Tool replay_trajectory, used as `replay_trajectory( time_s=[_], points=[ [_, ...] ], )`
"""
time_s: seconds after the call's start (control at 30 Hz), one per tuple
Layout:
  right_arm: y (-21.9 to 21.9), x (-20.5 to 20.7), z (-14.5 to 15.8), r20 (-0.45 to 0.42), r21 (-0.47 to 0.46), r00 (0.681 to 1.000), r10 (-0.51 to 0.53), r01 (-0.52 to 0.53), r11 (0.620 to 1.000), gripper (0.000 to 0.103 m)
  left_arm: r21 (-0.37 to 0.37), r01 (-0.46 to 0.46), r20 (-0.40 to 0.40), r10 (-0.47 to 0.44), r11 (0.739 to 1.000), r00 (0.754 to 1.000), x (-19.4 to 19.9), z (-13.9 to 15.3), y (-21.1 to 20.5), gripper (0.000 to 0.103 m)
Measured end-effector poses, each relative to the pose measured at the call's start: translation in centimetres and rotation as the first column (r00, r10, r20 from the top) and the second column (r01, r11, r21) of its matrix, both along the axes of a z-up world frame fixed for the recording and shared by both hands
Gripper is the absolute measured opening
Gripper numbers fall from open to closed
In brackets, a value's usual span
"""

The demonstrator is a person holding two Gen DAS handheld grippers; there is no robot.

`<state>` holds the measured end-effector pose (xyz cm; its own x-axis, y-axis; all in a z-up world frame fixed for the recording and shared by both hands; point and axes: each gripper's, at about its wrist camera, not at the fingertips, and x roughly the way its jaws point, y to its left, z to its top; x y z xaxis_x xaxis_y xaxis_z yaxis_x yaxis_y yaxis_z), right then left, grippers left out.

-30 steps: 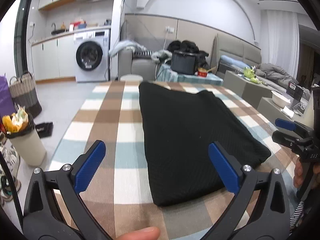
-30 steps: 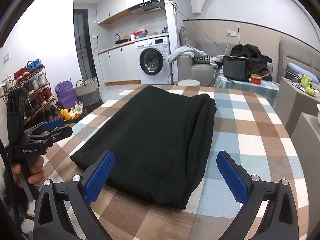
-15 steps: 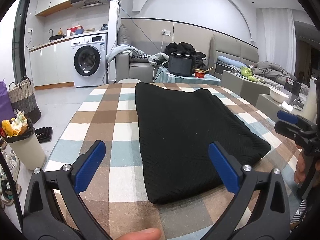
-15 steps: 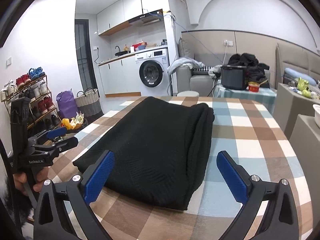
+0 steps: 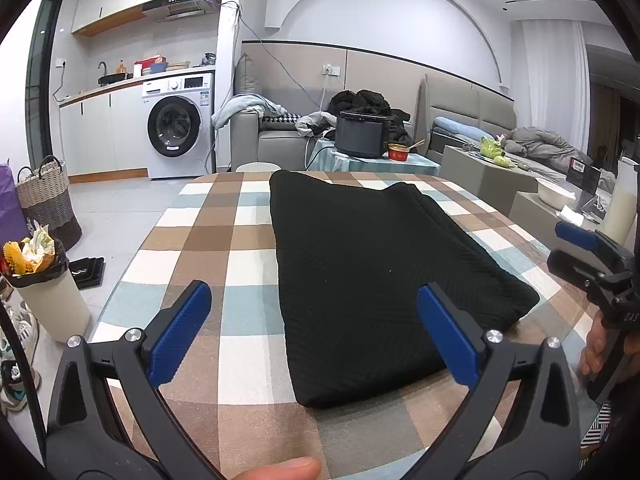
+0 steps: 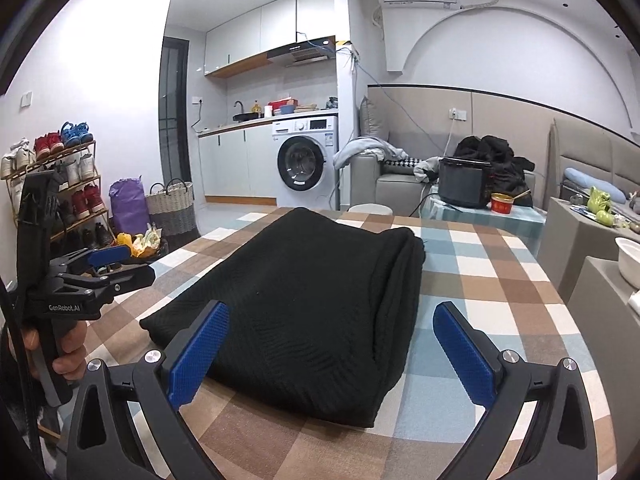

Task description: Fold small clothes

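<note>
Black knit fabric, a folded garment point(image 5: 372, 280), is seen lying flat in the middle of a checked tablecloth point(image 5: 224, 236) in brown, cream and pale blue. The garment point(image 6: 304, 300) is laid as a long rectangle, with a thick rolled fold along its right side in the right wrist view. Its near edge lies just short of the table's near edge.

The left gripper point(image 5: 316, 332) is held above the near end of the table with its jaws spread wide and nothing between them; one blue pad is seen over bare cloth, the other over the garment's near part. A fingertip point(image 5: 288, 470) is visible at the bottom edge of that view. The right gripper point(image 6: 332, 348) is likewise held with its jaws released and wide apart, empty, above the garment's near right corner. Each gripper is also seen from the side in the other's view, held by a hand point(image 6: 66, 354) beside the table.

Beyond the table, a washing machine point(image 5: 176, 124) is set under a counter, a grey sofa point(image 5: 272, 140) carries loose clothes, and a woven basket point(image 5: 46, 196) and a full bin point(image 5: 44, 280) stand on the floor. A shoe rack point(image 6: 60, 184) is seen against the wall.
</note>
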<state>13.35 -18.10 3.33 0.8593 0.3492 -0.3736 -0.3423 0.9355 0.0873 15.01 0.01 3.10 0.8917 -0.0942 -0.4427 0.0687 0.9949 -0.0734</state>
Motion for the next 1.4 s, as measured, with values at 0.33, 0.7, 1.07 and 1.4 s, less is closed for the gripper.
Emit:
replay_trajectory(
  time_s=[0.33, 0.7, 1.07, 1.4],
  points=[
    [-0.09, 0.22, -0.05, -0.004, 0.005, 1.0, 0.019, -0.019, 1.0, 0.103, 0.002, 0.016, 0.014, -0.016, 1.0, 1.0, -0.05, -0.04, -0.18, 0.102],
    [-0.3, 0.51, -0.15, -0.017, 0.015, 1.0, 0.018, -0.018, 1.0, 0.103, -0.001, 0.009, 0.01, -0.009, 1.0, 1.0, -0.15, -0.08, 0.06, 0.102],
    [-0.1, 0.6, -0.3, -0.02, 0.017, 1.0, 0.016, -0.016, 1.0, 0.103, -0.002, 0.009, 0.012, -0.009, 1.0, 1.0, 0.01, -0.25, 0.32, 0.102],
    [-0.09, 0.59, -0.27, -0.019, 0.018, 1.0, 0.016, -0.015, 1.0, 0.103, -0.002, 0.009, 0.014, -0.009, 1.0, 1.0, -0.06, -0.27, 0.28, 0.102]
  ],
)
